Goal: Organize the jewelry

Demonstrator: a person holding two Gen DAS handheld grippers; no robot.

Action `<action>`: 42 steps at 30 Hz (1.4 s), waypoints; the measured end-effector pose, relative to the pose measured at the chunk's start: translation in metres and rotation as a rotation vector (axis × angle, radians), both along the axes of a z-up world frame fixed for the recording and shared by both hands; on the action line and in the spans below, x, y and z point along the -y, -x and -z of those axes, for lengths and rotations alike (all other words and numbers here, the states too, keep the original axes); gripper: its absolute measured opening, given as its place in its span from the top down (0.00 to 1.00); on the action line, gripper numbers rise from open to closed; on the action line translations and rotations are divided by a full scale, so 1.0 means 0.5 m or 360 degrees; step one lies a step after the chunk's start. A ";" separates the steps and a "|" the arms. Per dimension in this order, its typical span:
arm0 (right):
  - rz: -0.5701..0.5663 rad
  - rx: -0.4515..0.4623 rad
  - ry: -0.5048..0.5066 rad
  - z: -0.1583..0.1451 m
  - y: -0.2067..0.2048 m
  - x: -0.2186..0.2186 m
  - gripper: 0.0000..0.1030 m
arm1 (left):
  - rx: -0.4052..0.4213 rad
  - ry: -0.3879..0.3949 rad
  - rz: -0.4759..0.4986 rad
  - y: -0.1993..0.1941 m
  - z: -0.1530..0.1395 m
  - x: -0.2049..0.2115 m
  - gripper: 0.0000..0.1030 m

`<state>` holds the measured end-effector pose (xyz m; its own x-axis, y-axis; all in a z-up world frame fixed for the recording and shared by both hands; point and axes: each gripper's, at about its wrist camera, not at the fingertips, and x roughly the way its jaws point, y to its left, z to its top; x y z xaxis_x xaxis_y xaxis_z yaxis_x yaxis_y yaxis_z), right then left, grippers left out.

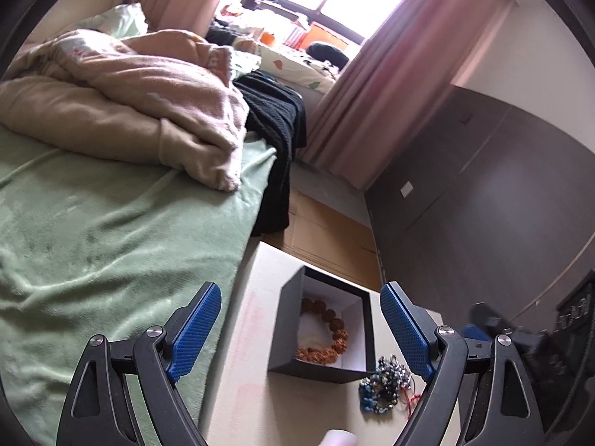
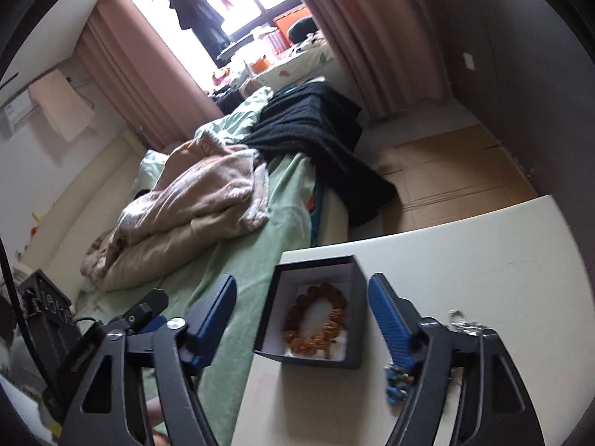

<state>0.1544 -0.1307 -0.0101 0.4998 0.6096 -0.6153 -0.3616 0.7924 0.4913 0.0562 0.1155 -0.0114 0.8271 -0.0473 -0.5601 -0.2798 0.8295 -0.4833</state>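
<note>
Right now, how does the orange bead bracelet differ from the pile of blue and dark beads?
The orange bracelet lies inside the open black box; the blue and dark beads sit outside it on the white table. The orange bracelet forms one open loop; the blue and dark beads are a tangled heap. Both are beaded jewelry, and neither is held.

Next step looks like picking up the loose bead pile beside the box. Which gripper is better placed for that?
Probably the right gripper: the bead pile lies directly beside its right finger. The left gripper is open too, but the pile lies nearer its base, beside the black box.
</note>
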 end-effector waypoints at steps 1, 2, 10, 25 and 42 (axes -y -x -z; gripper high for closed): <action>0.0027 0.0005 -0.0004 -0.007 0.005 0.018 0.25 | 0.0002 -0.0013 0.0013 -0.001 -0.001 0.009 0.15; 0.0062 0.0007 -0.0002 -0.013 0.011 0.038 0.23 | 0.0003 -0.0024 0.0029 -0.001 -0.002 0.020 0.15; 0.0327 -0.0009 0.0083 -0.016 0.066 0.185 0.10 | -0.0019 -0.0042 0.0169 -0.014 0.004 0.099 0.15; 0.0514 -0.0303 0.0189 0.066 0.105 0.314 0.10 | -0.0280 -0.0056 0.0493 -0.044 0.073 0.234 0.42; 0.0484 -0.0475 0.0165 0.113 0.074 0.339 0.10 | -0.0487 -0.0270 0.0628 -0.113 0.158 0.330 0.81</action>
